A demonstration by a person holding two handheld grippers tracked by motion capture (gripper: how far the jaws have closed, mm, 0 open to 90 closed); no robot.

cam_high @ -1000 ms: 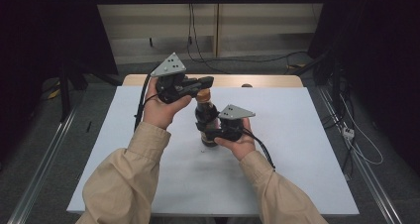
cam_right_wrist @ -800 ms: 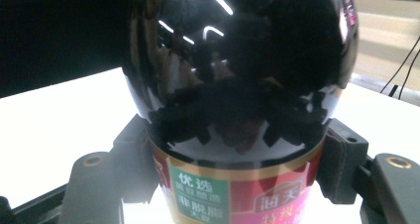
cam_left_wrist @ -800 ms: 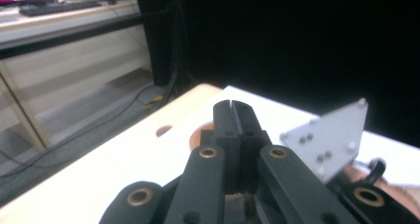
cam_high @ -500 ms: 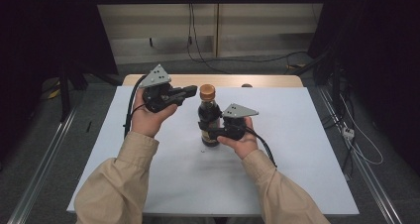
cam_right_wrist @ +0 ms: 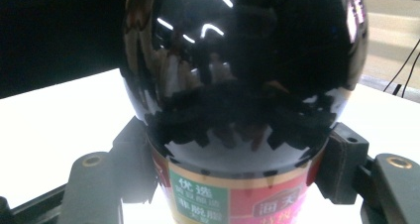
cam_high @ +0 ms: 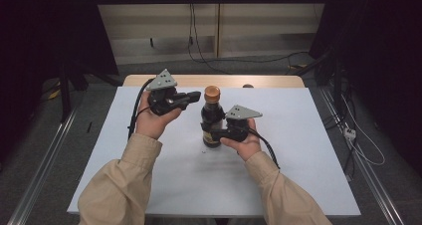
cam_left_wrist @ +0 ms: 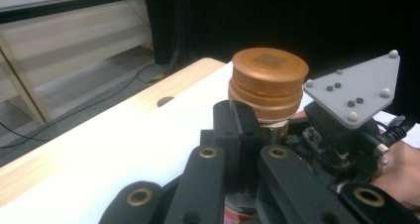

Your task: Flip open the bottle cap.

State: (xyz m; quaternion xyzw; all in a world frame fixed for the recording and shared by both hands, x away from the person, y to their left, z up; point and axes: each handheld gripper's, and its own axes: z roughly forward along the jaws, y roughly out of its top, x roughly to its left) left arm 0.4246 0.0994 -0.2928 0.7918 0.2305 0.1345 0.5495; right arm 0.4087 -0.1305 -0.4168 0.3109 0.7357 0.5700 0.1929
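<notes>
Left tool off the cap; bottle held upright by the right tool.

The bottle (cam_high: 212,120) stands on the tabletop (cam_high: 298,150), near its middle, right tool (cam_high: 215,133) pinching its dark body just above the label. The left tool (cam_high: 191,96), jaws pressed together, now sits beside the neck, lower and further left than a second ago, when it lay over the cap (cam_left_wrist: 267,83). The cap is on the bottle; whether it is loosened cannot be told. Judgement: the left tool is between turns, and a fresh grip on the cap likely comes next.
</notes>
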